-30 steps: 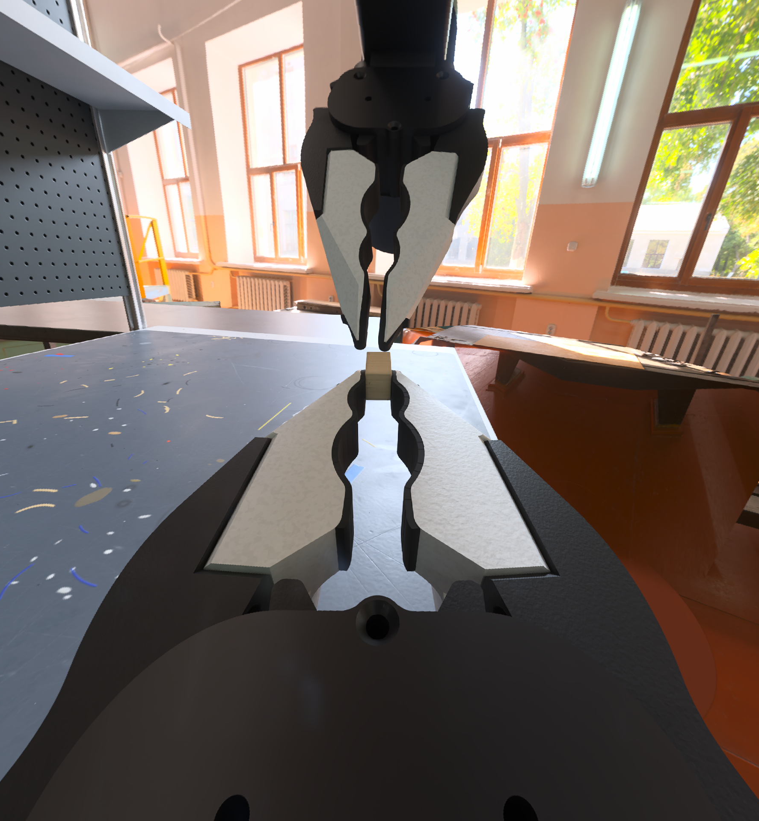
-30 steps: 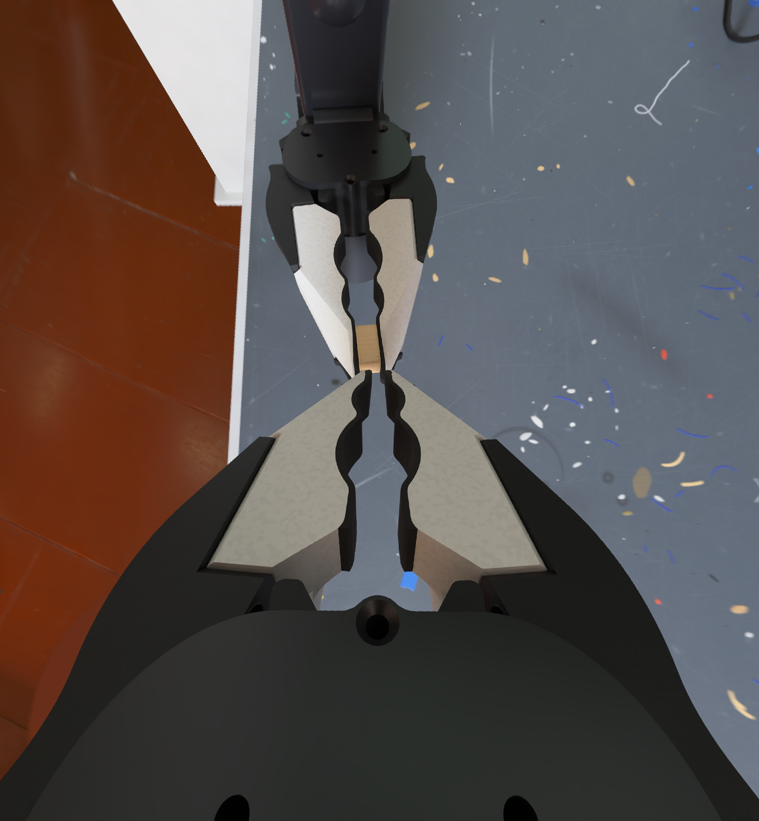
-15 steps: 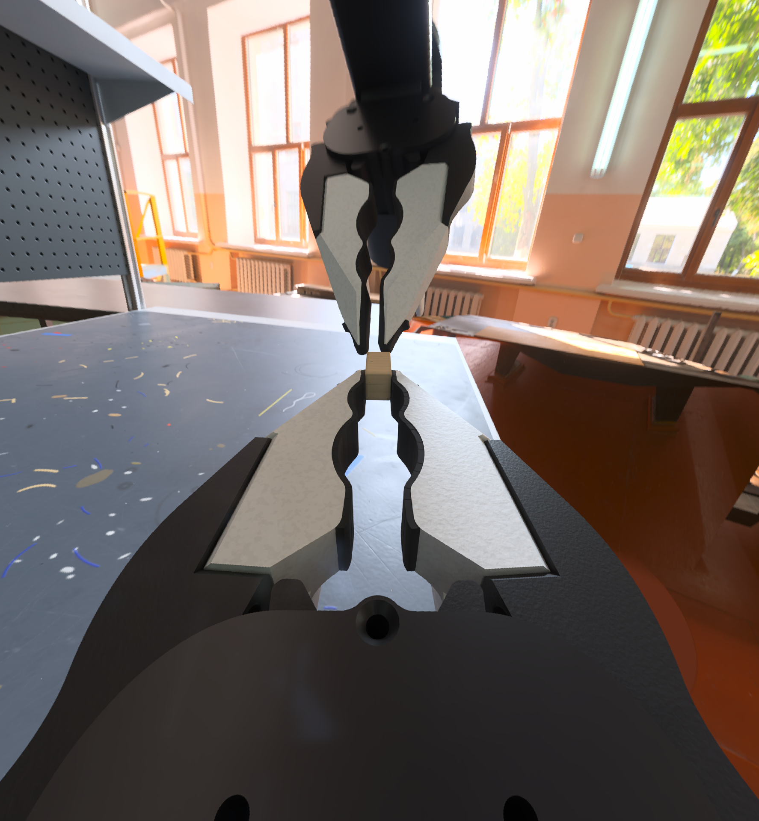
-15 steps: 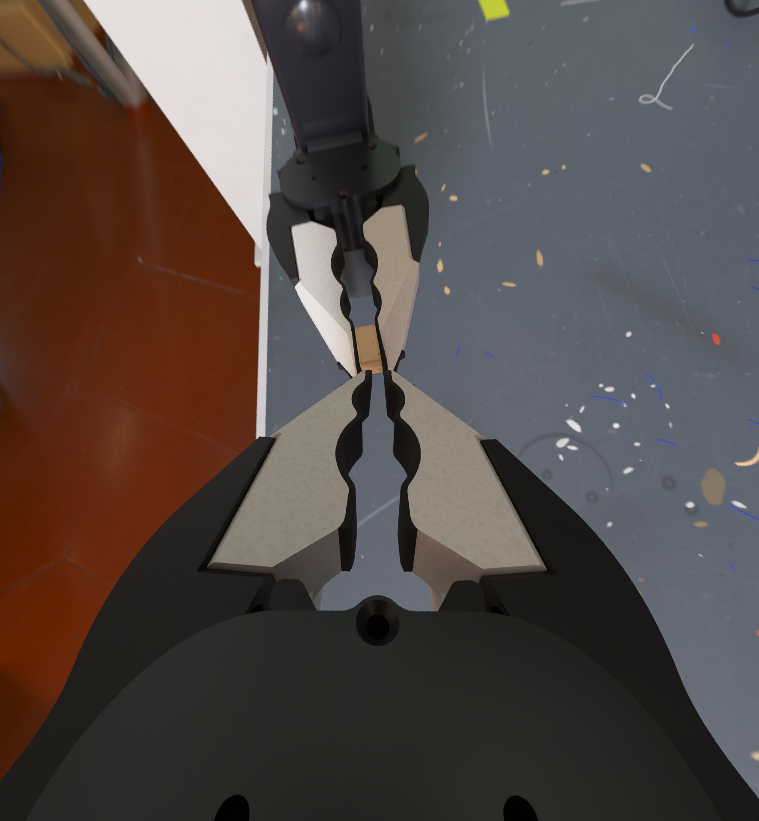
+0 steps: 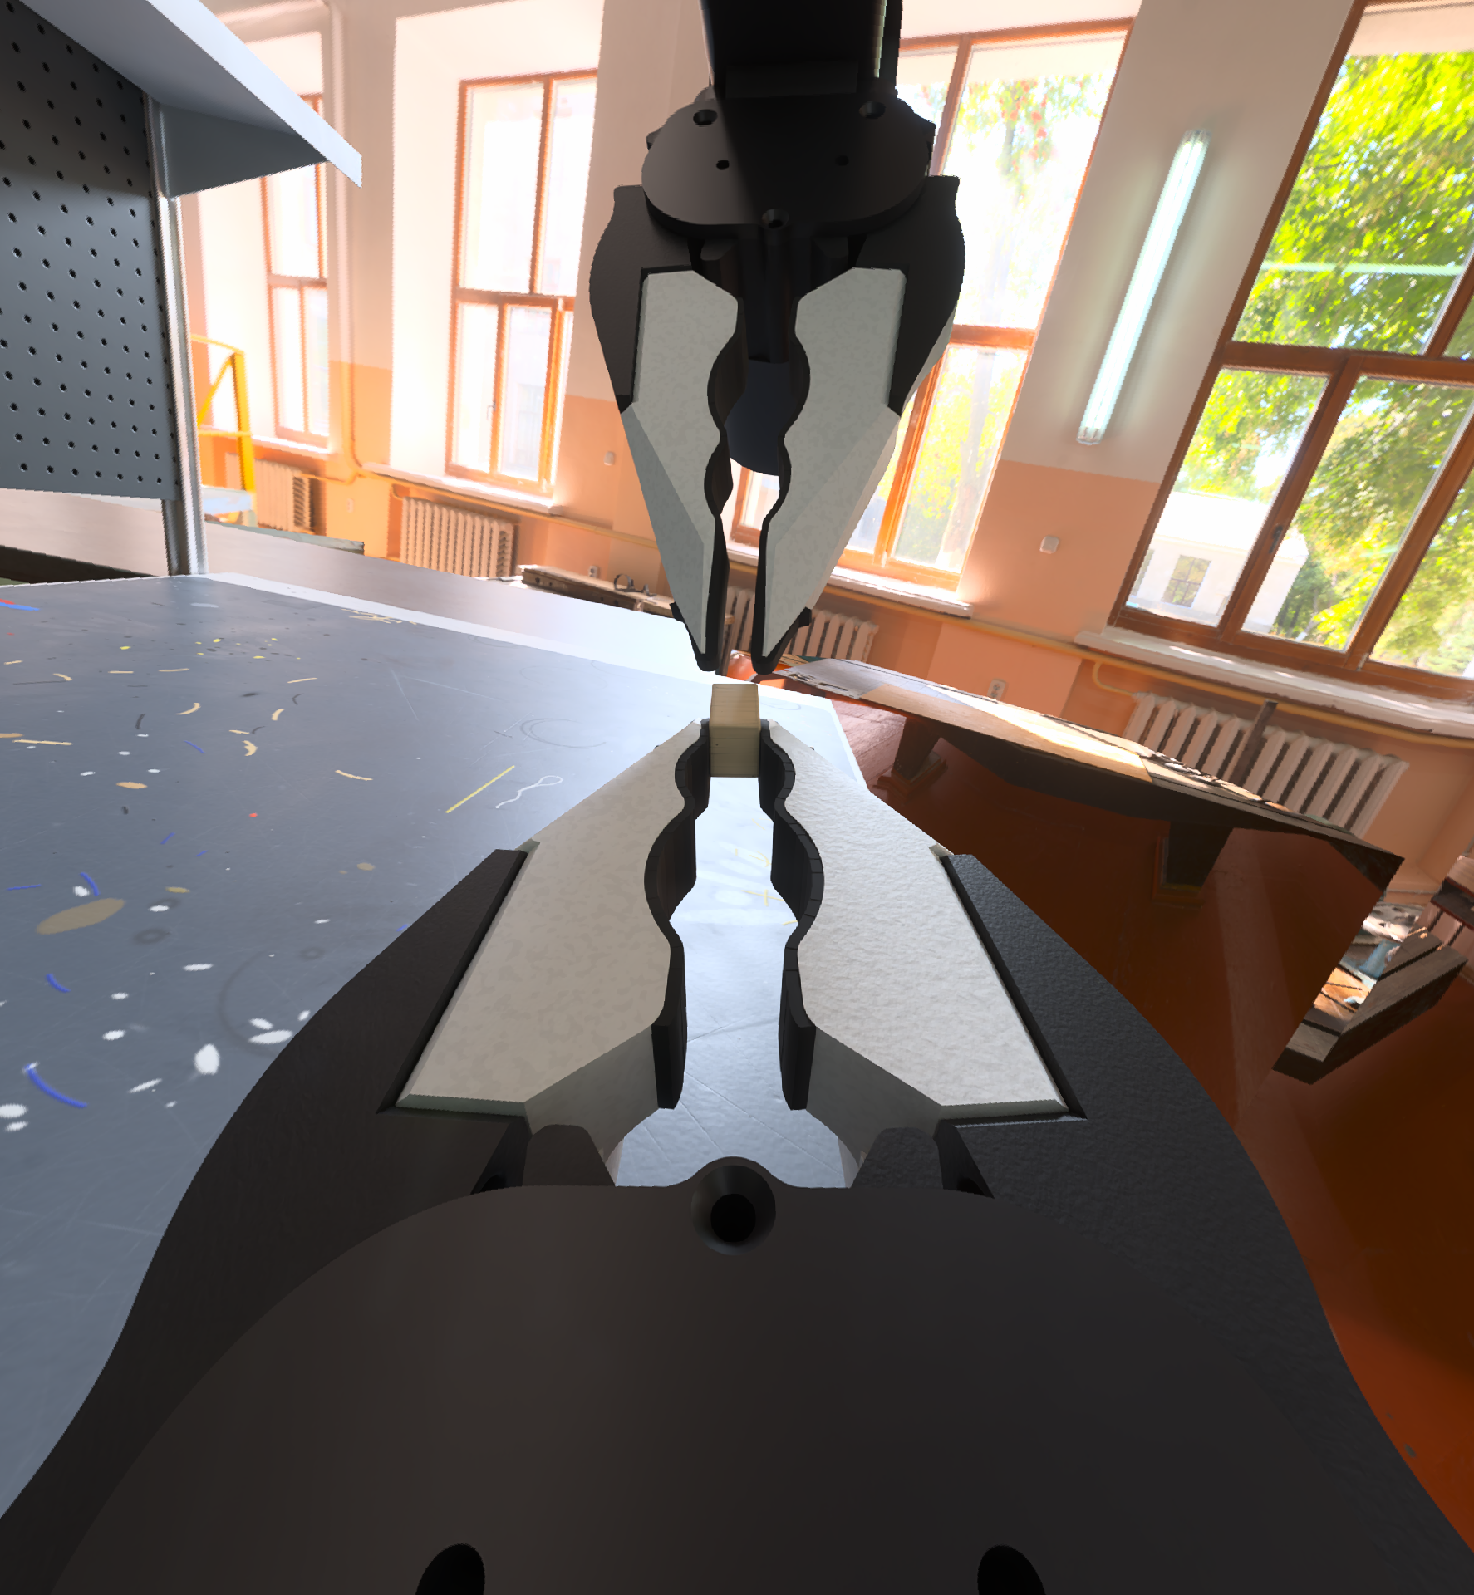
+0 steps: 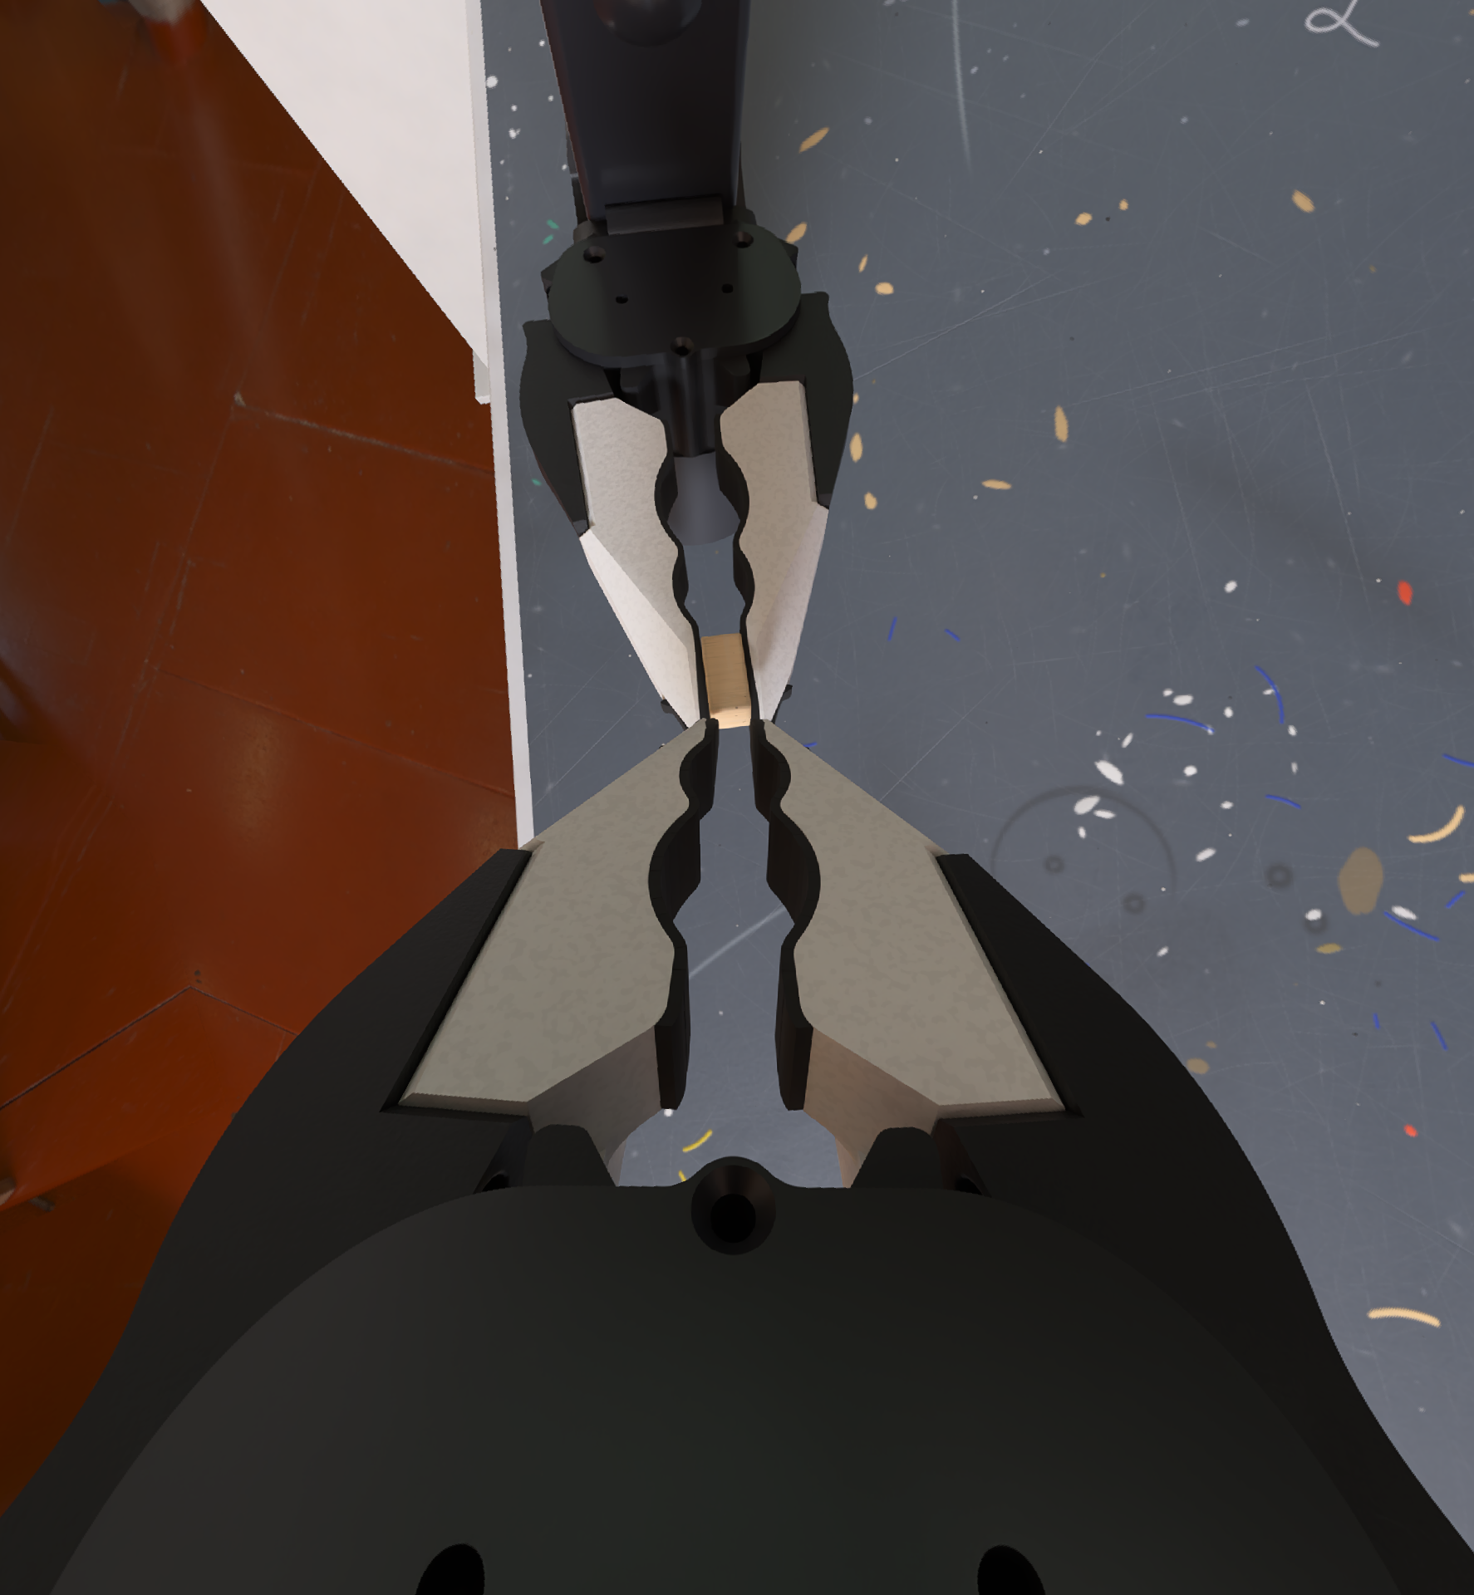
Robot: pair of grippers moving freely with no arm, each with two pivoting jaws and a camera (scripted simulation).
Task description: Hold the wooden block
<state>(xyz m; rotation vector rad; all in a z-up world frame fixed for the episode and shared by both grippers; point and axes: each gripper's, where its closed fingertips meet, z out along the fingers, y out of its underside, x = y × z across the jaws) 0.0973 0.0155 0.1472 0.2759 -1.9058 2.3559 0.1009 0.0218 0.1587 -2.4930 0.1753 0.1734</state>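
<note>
A small pale wooden block [image 5: 733, 721] is clamped between the tips of my left gripper [image 5: 733, 734], held in the air above the table's right edge. In the right wrist view the block [image 6: 725, 682] sits between the left gripper's [image 6: 727, 712] fingers. My right gripper [image 6: 733, 734] points straight down at it. Its jaws stand about one block's width apart. In the left wrist view the right gripper [image 5: 738, 669] hangs just above the block's top, with a thin gap between them. It holds nothing.
The grey paint-speckled table [image 5: 198, 777] lies below and to the left; its white edge [image 6: 513, 604] runs under the grippers, with red-brown floor [image 6: 198, 690] beyond. A pegboard [image 5: 26, 259] with a shelf stands at the table's far left.
Both grippers have drifted together over the table edge, keeping their tip-to-tip pose. The block has stayed in the left gripper. The right gripper's jaw gap is unchanged.
</note>
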